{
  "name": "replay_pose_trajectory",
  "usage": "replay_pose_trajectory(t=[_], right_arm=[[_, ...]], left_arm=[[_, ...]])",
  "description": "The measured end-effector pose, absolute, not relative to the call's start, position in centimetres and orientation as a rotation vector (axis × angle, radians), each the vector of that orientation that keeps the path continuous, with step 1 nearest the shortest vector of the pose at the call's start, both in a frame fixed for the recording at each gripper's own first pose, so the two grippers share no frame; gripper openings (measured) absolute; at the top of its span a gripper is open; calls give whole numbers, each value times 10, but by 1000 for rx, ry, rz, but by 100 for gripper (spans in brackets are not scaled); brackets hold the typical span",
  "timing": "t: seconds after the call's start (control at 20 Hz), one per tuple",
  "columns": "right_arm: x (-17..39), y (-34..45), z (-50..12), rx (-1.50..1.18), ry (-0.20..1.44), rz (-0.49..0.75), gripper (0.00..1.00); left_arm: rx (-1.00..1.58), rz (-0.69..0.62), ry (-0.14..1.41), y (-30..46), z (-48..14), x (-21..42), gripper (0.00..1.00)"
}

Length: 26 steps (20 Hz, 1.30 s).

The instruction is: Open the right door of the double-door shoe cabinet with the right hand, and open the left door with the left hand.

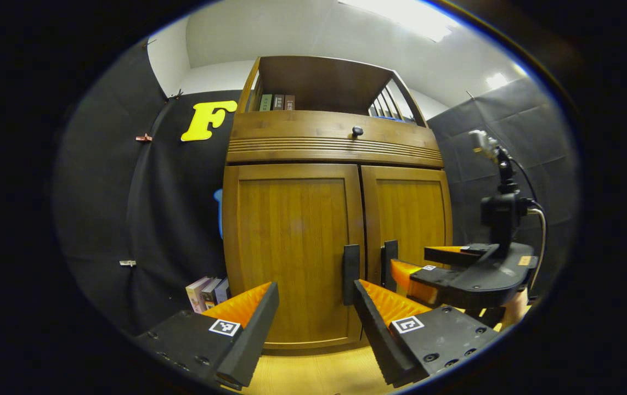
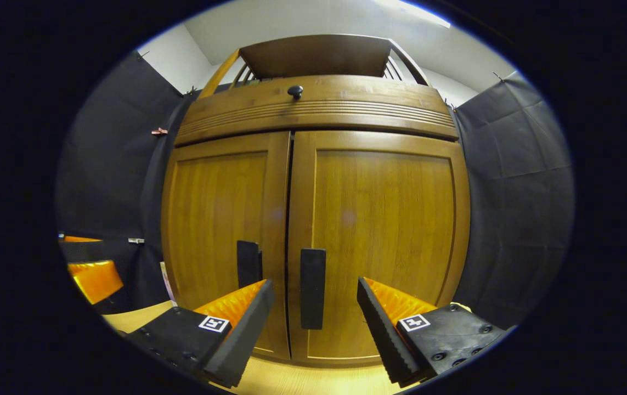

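Right gripper point(image 2: 313, 307) spread wide, right door's handle point(image 2: 312, 288) ahead between fingers, untouched. Left gripper point(image 1: 313, 310) likewise wide, left door's handle point(image 1: 350, 273) just ahead toward its right finger. Both doors of shoe cabinet point(image 2: 379, 219) closed.

One tall brown wooden shoe cabinet point(image 2: 318, 164) is standing in the booth, showing two closed panelled wooden doors, left point(image 2: 220, 219) and right point(image 2: 384, 219). Two dark vertical bar handles point(image 2: 312, 288) are sitting beside the central seam, one per door. One small dark round knob point(image 2: 295, 90) is showing above. Two tools, left point(image 1: 313, 307) and right point(image 2: 313, 312), are facing the doors.
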State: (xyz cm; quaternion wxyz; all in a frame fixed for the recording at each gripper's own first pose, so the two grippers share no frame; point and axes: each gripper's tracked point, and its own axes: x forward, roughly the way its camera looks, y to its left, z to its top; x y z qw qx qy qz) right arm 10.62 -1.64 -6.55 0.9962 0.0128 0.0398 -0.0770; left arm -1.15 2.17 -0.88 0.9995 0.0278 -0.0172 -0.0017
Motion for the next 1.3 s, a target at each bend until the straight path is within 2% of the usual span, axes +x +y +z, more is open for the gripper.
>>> replay_pose_trajectory(t=[0.05, 0.1, 0.3, 0.45, 0.5, 0.6, 0.7, 0.85, 0.9, 1.0, 1.05, 1.15, 1.2, 1.25, 1.3], right_arm=[[108, -17, -67, 29, 76, -160, 96], [111, -18, -69, 26, 77, -170, 96], [138, -21, -82, 11, 68, -199, 96], [153, -25, -88, 9, 58, -211, 93], [157, -28, -90, 13, 54, -225, 89], [166, -28, -97, 25, 60, -220, 89], [170, -25, -104, 42, 84, -208, 68], [169, -21, -105, 42, 82, -213, 31], [170, -21, -105, 29, 77, -222, 35], [169, -21, -106, 33, 87, -218, 23], [168, -20, -106, 44, 95, -215, 32], [162, -20, -106, 38, 101, -213, 23], [160, -20, -106, 26, 102, -212, 23], [156, -19, -105, 25, 100, -209, 23], [151, -19, -105, 29, 104, -204, 28]], left_arm=[[56, -8, -34, 25, -10, -13, 88], [54, -9, -34, 26, -11, -14, 85], [47, -3, -35, 36, -12, -17, 85], [44, 19, -30, 48, -14, -17, 85], [42, 27, -27, 52, -16, -16, 85], [34, 35, -21, 57, -19, -17, 85], [29, 50, -23, 64, -20, -18, 85], [25, 69, -21, 71, -20, -19, 85], [23, 71, -18, 72, -22, -19, 85], [19, 74, -15, 74, -22, -23, 85], [19, 79, -16, 76, -20, -25, 85], [20, 89, -21, 77, -18, -29, 88], [22, 93, -25, 77, -16, -31, 85], [25, 95, -29, 76, -14, -33, 88], [29, 98, -32, 76, -14, -35, 88]])
